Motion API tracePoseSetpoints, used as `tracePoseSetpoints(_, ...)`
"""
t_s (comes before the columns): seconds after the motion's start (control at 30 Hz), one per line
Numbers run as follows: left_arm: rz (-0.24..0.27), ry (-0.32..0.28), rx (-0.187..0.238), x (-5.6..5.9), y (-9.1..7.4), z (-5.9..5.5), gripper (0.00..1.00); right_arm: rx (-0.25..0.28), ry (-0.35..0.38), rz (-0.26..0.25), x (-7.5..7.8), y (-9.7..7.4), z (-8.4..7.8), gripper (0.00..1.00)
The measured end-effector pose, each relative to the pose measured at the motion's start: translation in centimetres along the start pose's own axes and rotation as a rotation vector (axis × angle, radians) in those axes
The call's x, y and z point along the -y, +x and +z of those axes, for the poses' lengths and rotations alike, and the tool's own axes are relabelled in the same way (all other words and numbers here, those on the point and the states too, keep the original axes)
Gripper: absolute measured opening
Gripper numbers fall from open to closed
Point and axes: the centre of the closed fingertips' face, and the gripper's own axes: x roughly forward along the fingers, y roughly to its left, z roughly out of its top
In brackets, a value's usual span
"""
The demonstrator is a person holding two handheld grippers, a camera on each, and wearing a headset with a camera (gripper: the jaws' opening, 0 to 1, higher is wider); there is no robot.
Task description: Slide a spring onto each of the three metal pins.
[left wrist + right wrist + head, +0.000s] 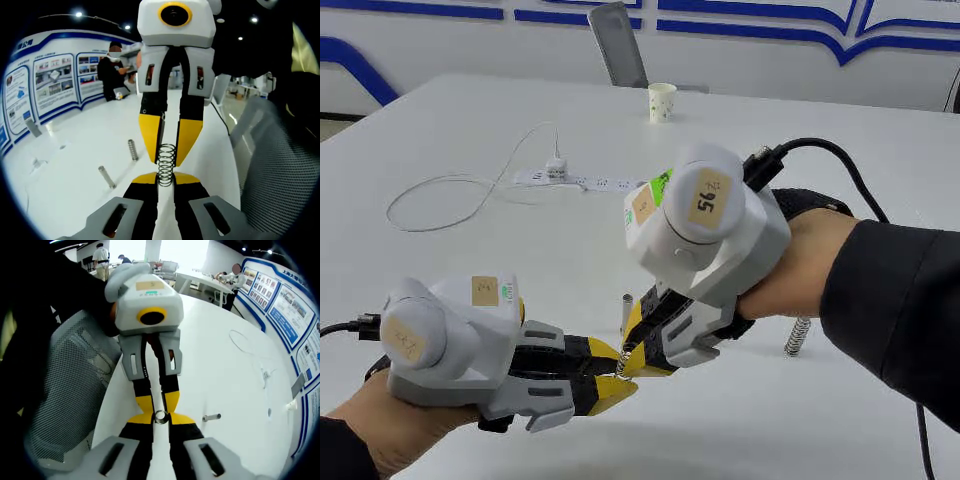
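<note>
Two grippers meet tip to tip: our left gripper [616, 370] and right gripper [640, 350] both pinch narrow on the spring [166, 165], above the table [440, 130] beside a pin [627, 308]. We judge it light and bendy, best held gently by one end.

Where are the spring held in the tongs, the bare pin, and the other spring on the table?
held spring [166, 165]: left gripper view, on its middle coils.
bare pin [106, 176]: left gripper view, mid-shaft.
other spring [798, 336]: head view, middle of the coils.
</note>
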Motion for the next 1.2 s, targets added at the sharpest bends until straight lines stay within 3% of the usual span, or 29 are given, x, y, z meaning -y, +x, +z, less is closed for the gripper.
tracePoseSetpoints(0.4, 0.021, -0.014, -0.002, -0.6, -0.5, -0.2, 0.17, -0.017, -0.003, -0.003, 0.5, -0.3, -0.2, 0.12)
tracePoseSetpoints(0.77, 0.062, -0.047, -0.008, -1.5, -1.9, -0.7, 0.26, -0.033, 0.01, -0.026, 2.1, -1.1, -0.7, 0.12)
tracePoseSetpoints(1.2, 0.088, -0.075, -0.007, -1.6, -2.7, -1.2, 0.34, -0.044, 0.038, -0.054, 4.1, -1.8, -1.4, 0.12)
